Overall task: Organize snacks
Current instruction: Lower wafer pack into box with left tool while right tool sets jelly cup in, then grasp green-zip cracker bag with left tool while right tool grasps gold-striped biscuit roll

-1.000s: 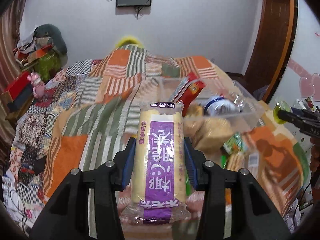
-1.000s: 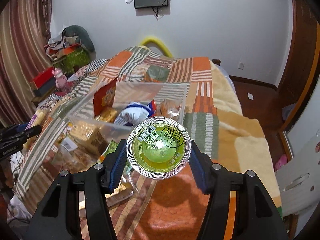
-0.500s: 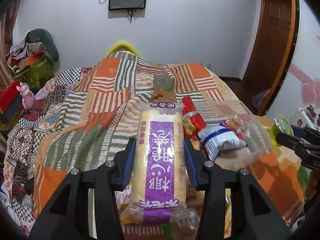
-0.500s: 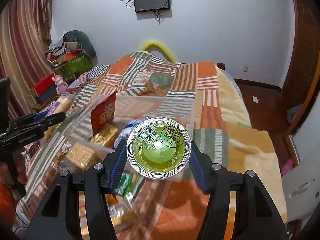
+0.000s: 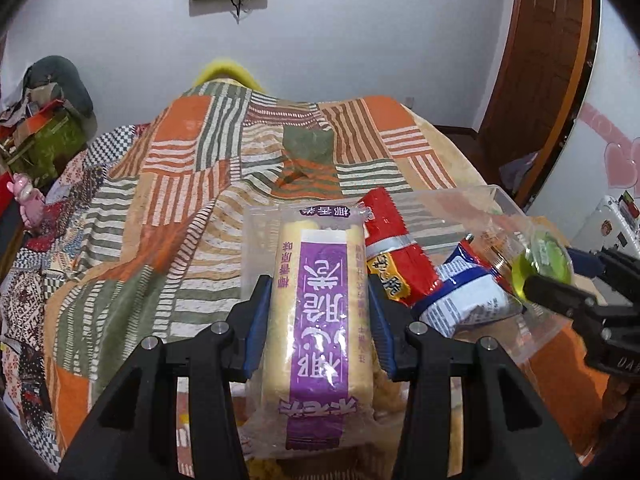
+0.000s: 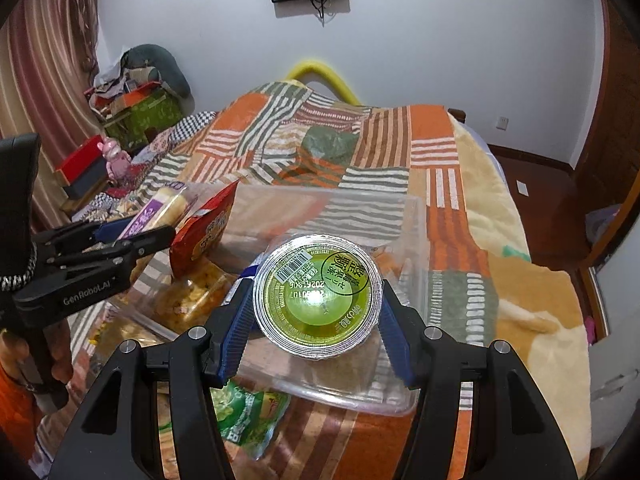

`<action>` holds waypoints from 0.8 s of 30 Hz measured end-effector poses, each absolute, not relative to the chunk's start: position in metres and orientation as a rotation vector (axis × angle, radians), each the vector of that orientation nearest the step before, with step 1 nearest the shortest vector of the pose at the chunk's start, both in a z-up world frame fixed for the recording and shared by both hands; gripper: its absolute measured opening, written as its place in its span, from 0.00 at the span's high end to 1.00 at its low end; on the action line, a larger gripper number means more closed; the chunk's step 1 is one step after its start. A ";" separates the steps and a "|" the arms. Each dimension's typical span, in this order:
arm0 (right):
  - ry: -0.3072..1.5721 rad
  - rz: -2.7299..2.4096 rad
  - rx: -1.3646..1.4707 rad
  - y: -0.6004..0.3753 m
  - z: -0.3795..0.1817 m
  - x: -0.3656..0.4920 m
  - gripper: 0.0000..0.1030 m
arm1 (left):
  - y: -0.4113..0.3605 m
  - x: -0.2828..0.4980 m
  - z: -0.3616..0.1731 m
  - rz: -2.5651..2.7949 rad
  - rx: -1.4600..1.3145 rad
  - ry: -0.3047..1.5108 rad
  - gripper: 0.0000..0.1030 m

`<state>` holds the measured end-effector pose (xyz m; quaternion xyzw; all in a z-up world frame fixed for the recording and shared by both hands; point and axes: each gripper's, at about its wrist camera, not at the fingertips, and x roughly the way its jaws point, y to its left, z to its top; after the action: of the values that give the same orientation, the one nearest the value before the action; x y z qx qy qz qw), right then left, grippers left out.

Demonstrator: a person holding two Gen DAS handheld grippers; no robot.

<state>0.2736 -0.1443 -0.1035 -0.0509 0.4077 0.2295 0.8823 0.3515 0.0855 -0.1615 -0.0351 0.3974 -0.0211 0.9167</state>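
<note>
— Both grippers have been carried closer to the clear plastic bin (image 6: 404,216) over the last second; in the left wrist view the bin, formerly off to the right, is now seen almost directly ahead of the wrapped roll cake (image 5: 318,316).

— What is held, and how?

— The roll cake is clamped lengthwise by the left gripper (image 5: 318,316), its jaws set narrow against the long sides of the wrapper, so that the soft packet is kept from folding. The green jelly cup (image 6: 318,294) is gripped by the right gripper (image 6: 318,308) across its rim, foil lid turned toward the camera; the jaws are held a little wider, pressed on the cup.

— Why are both pointed downward at the bin?

— It is judged that the two snacks are being brought over the opening to be dropped in. A red snack packet (image 5: 390,258) is already stood against the left wall of the bin, a blue-and-white packet (image 5: 468,300) is laid beside it, and more yellowish snacks are lying at the bottom.

— What is left outside?

— A green packet (image 6: 244,416) is seen on the striped blanket (image 6: 452,216) of the bed, just in front of the bin, with other wrapped snacks lying near the bin's left side. Sorting is judged to be well under way, not finished.

— Any risk?

— The grippers are close together over one bin; a collision is possible if both are lowered at once.
</note>
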 end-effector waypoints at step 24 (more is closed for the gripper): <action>0.824 0.433 -0.175 -0.156 -0.089 0.257 0.26 | 0.086 0.307 -0.135 -0.048 -0.034 0.807 0.41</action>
<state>0.2569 -0.1565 -0.0887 -0.0844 0.3967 0.2084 0.8900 0.3071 0.0856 -0.1352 -0.0166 0.3926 -0.0232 0.9192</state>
